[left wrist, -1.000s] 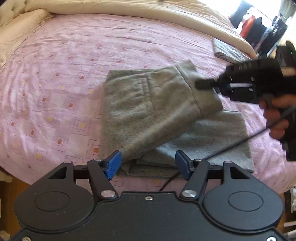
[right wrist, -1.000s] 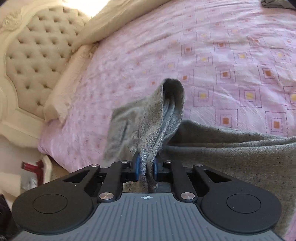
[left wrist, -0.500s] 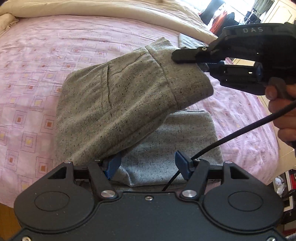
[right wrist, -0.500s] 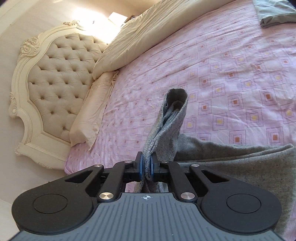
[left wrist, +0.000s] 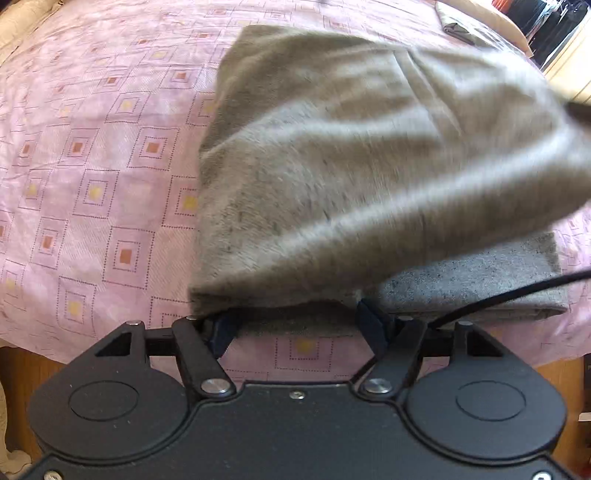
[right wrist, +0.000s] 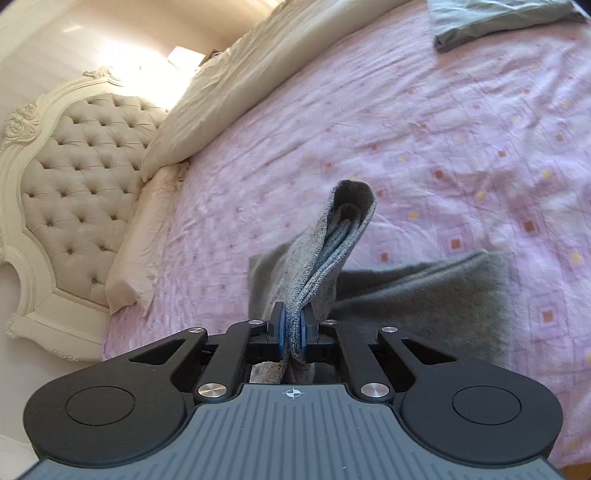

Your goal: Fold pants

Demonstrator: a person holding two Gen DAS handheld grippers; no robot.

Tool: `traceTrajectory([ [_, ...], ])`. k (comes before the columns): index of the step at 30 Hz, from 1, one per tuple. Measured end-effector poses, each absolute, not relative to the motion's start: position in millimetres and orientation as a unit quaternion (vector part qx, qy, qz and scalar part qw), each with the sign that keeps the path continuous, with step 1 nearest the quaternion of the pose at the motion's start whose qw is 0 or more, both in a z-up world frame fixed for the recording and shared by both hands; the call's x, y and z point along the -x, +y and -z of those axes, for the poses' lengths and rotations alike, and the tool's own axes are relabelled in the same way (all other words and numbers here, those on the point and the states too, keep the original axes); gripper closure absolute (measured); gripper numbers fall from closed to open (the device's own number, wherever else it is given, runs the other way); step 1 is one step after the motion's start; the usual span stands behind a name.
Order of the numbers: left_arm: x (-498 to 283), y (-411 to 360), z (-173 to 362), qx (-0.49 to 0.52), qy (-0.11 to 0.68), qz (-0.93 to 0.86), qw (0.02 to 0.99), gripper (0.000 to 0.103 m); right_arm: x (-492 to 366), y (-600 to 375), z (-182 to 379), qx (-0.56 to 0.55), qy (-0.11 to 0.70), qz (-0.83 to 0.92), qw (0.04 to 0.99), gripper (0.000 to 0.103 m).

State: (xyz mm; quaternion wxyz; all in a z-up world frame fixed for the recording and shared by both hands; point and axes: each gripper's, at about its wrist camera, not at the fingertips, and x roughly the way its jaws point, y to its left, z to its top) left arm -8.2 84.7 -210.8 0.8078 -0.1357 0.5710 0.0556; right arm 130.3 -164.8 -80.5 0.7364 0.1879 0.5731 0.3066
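Grey pants [left wrist: 354, 162] lie partly folded on the pink bedspread [left wrist: 92, 155]. The upper layer is lifted and blurred; the lower layer [left wrist: 480, 280] lies flat at the right. My left gripper [left wrist: 299, 328] is open, its blue fingertips at the pants' near edge, the cloth just above them. My right gripper [right wrist: 292, 332] is shut on a bunched fold of the pants [right wrist: 332, 243] and holds it up over the bed; the rest of the pants [right wrist: 436, 295] trails to the right.
A cream tufted headboard [right wrist: 66, 177] and cream pillows [right wrist: 221, 96] stand at the left of the right wrist view. Another folded grey garment [right wrist: 491, 22] lies at the far side of the bed. A black cable [left wrist: 509, 295] crosses the lower layer.
The right gripper has carried the lifted pants layer further over toward the left gripper, so the cloth now fills the left wrist view. The left gripper stays open at the near edge.
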Motion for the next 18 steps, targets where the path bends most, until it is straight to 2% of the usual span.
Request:
traceTrajectory([
  [6, 13.4, 68.3, 207.7, 0.063, 0.592, -0.037, 0.803, 0.032, -122.4, -194.6, 145.3, -0.187, 0.619, -0.217, 0.732, 0.096],
  [12, 40.4, 57.7, 189.2, -0.010, 0.597, -0.017, 0.802, 0.032, -118.8, -199.8, 109.0, -0.157, 0.580, -0.240, 0.763, 0.097],
  [14, 49.6, 64.6, 177.5, -0.007, 0.591, -0.008, 0.806, 0.032, -119.4, -208.2, 98.6, -0.144, 0.563, -0.227, 0.782, 0.103],
  [17, 49.7, 73.9, 163.0, 0.010, 0.581, -0.020, 0.814, 0.032, -126.3, -227.2, 105.9, -0.137, 0.561, -0.184, 0.795, 0.103],
  [18, 47.3, 80.3, 158.5, 0.019, 0.574, -0.024, 0.818, 0.032, -130.5, -236.1, 114.0, -0.158, 0.564, -0.177, 0.791, 0.100],
])
